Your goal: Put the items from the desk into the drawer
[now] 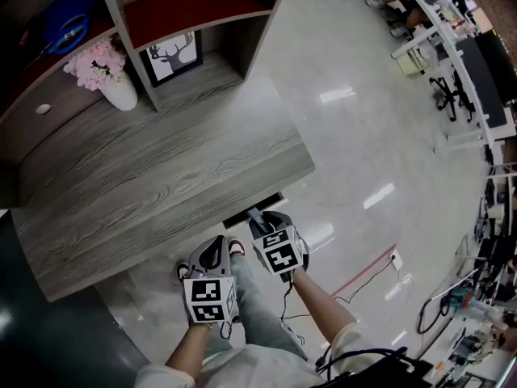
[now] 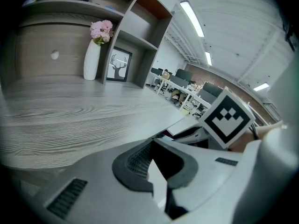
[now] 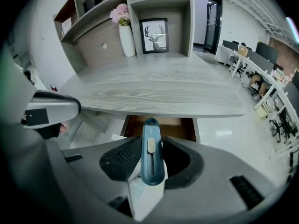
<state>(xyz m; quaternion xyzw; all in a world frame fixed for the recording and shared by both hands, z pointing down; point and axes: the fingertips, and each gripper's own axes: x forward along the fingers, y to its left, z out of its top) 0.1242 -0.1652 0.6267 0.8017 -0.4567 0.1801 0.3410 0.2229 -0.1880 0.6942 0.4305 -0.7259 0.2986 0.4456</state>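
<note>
My right gripper [image 1: 260,226] is shut on a blue utility knife [image 1: 255,216], which stands upright between its pads [image 3: 122,160] in the right gripper view as a blue utility knife [image 3: 150,155]. It hovers just in front of the grey wooden desk [image 1: 161,184], over the partly open drawer [image 1: 245,213]. The drawer's brown inside [image 3: 174,123] shows under the desk edge [image 3: 154,107]. My left gripper [image 1: 213,249] is beside it to the left, shut, with nothing between its pads [image 2: 135,160]. The desk top [image 2: 70,111] carries no loose items that I can see.
A white vase of pink flowers [image 1: 109,75] and a framed deer picture [image 1: 172,57] stand at the back of the desk under a shelf unit [image 1: 194,6]. The person's legs and shoes [image 1: 236,250] are below the grippers. Office desks [image 1: 452,47] and floor cables [image 1: 380,269] lie to the right.
</note>
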